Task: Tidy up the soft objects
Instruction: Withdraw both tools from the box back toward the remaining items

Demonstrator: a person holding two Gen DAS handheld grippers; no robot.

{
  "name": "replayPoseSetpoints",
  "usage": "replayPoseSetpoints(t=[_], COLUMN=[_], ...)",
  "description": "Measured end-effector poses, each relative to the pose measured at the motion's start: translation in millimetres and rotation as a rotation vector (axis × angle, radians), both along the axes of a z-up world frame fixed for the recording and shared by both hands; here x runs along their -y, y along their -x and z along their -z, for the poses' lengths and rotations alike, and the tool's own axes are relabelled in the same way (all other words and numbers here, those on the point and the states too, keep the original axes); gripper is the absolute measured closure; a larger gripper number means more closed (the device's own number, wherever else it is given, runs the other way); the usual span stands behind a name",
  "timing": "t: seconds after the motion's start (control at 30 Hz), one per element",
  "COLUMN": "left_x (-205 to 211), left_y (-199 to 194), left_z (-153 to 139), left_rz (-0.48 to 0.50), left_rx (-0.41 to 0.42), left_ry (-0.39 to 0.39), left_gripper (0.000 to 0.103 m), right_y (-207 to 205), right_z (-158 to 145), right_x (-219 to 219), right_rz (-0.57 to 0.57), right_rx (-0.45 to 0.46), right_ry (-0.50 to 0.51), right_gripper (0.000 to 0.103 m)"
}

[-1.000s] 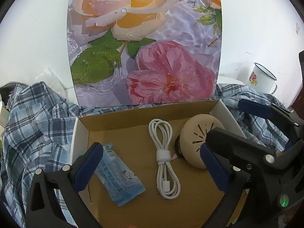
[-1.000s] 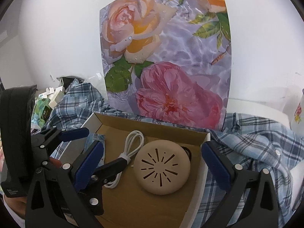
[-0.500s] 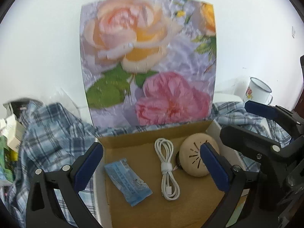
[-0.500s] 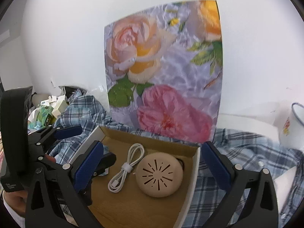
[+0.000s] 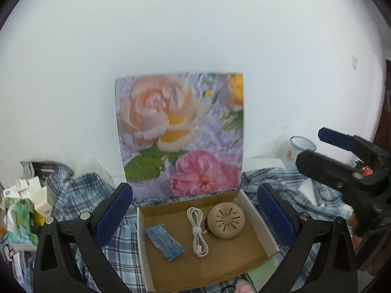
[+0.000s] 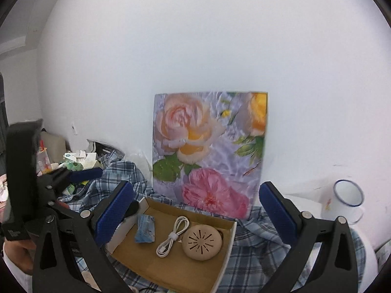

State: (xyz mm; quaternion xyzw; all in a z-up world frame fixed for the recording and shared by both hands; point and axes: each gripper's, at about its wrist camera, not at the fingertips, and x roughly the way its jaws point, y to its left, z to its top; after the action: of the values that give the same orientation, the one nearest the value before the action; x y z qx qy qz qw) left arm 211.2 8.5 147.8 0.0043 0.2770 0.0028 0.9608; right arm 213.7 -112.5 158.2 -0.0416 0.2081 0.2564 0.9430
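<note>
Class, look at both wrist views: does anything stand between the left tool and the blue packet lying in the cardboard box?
Nothing visible does. The left tool is open, and the blue packet lies uncovered in the cardboard box, beside the white cable.

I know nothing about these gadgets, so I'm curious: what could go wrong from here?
The box sits on rumpled plaid cloth, so pulling the cloth could tip it and spill the cable. The floral board merely leans on the wall; a nudge might topple it. The mug stands close to the cloth.
</note>
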Motion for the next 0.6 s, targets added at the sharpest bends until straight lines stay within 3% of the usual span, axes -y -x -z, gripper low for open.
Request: replayPoseSetpoints(t=[0.17,0.6], left_x=[7.9,21.8], left_y=[32.8,111.3], left_z=[-23.9,-47.4], left_rz=[0.025,0.028], left_rx=[0.049,0.116], left_ry=[0.008,-0.007], left_gripper=[0.000,0.000], right_y=[31.8,114.4], right_z=[-17.3,-31.7], right_x=[12.1,16.4], right_rz=[0.017,0.016], right_rx=[0.022,0.076], right_ry=[-0.037,-0.048], right_gripper=[0.000,0.000])
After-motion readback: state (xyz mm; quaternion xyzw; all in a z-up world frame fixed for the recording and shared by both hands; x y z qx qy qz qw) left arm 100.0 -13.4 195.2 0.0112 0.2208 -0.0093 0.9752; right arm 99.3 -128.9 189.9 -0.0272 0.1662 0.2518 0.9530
